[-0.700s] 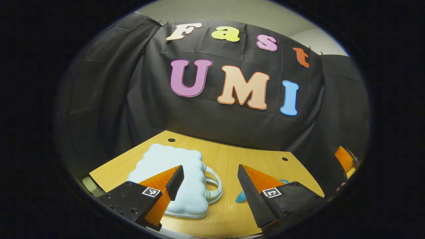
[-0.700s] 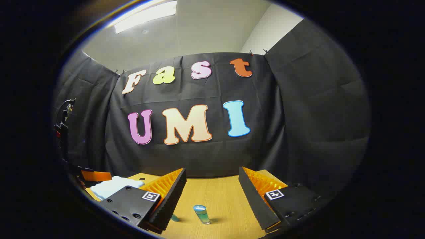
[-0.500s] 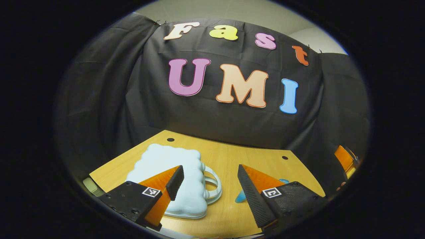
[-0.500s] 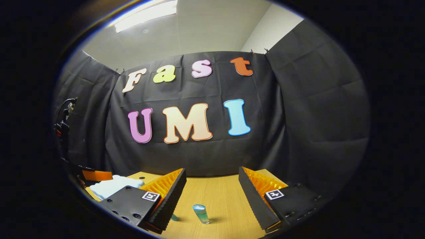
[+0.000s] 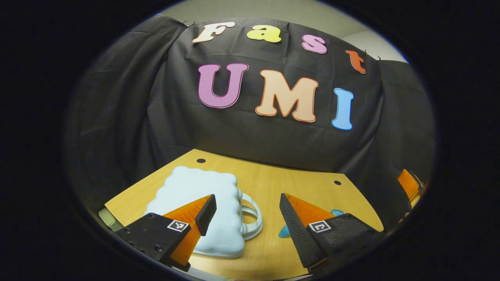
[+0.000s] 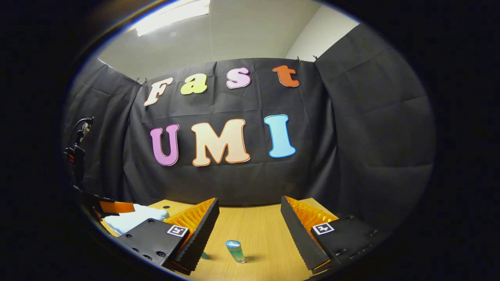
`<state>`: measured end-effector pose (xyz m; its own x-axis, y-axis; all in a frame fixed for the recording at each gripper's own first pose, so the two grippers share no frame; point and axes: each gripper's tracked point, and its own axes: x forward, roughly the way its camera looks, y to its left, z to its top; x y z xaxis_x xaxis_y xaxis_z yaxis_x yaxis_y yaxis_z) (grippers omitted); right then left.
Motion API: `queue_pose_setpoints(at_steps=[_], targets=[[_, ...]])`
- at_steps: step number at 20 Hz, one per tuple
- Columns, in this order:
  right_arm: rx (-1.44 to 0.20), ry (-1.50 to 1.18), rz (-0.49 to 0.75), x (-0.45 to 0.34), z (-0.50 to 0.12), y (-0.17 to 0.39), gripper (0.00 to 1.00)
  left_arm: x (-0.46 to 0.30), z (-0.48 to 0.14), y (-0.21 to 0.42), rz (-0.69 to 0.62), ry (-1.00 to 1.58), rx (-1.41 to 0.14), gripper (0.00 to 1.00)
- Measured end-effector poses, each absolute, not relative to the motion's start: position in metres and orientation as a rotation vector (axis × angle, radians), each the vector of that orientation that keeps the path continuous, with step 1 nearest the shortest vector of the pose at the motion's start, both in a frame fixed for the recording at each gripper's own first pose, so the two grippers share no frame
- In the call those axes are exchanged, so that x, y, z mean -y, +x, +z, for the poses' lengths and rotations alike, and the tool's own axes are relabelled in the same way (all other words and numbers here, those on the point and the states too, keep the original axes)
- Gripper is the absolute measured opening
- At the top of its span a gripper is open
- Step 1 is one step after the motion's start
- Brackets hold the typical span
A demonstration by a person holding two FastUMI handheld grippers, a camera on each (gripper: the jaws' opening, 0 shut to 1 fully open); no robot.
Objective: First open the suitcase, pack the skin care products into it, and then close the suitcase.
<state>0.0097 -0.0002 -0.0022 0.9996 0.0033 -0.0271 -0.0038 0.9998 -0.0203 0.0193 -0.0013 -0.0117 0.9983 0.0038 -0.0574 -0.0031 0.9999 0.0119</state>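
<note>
Suitcase (image 5: pixel 203 212), pale blue, closed, flat on tabletop (image 5: pixel 273 183); left tool (image 5: pixel 246 218), fingers apart and empty, hovers with the handle at its 11 o'clock. Right tool (image 6: pixel 248 230), apart and empty; small bottle (image 6: pixel 235 250) upright between its fingers, nothing intervening. Versus earlier frames: both tools slightly shifted, objects unmoved.

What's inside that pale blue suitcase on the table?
Nothing inside shows: the suitcase lies shut on the wooden table, so its lid covers whatever it holds.

Left gripper (image 5: pixel 244 212) – jaws apart; right gripper (image 6: pixel 250 216) – jaws apart.
</note>
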Motion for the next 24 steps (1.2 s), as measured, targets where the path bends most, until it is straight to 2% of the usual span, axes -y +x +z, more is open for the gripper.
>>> queue_pose_setpoints(at_steps=[4, 13, 20, 24], targets=[[-0.038, -0.022, -0.008, 0.007, -0.005, 0.011, 0.99, 0.008, -0.02, 0.028, -0.025, -0.008, -0.12, 0.95], [-0.071, -0.034, -0.042, 0.023, -0.011, 0.004, 0.99, 0.037, -0.056, 0.058, -0.144, 0.015, -0.418, 0.96], [-0.114, -0.058, -0.061, 0.032, -0.024, -0.008, 0.99, 0.039, -0.086, 0.09, -0.129, -0.029, -0.672, 0.95], [-0.138, -0.08, -0.064, 0.033, -0.028, -0.015, 0.99, 0.041, -0.102, 0.103, -0.12, -0.033, -0.768, 0.95]])
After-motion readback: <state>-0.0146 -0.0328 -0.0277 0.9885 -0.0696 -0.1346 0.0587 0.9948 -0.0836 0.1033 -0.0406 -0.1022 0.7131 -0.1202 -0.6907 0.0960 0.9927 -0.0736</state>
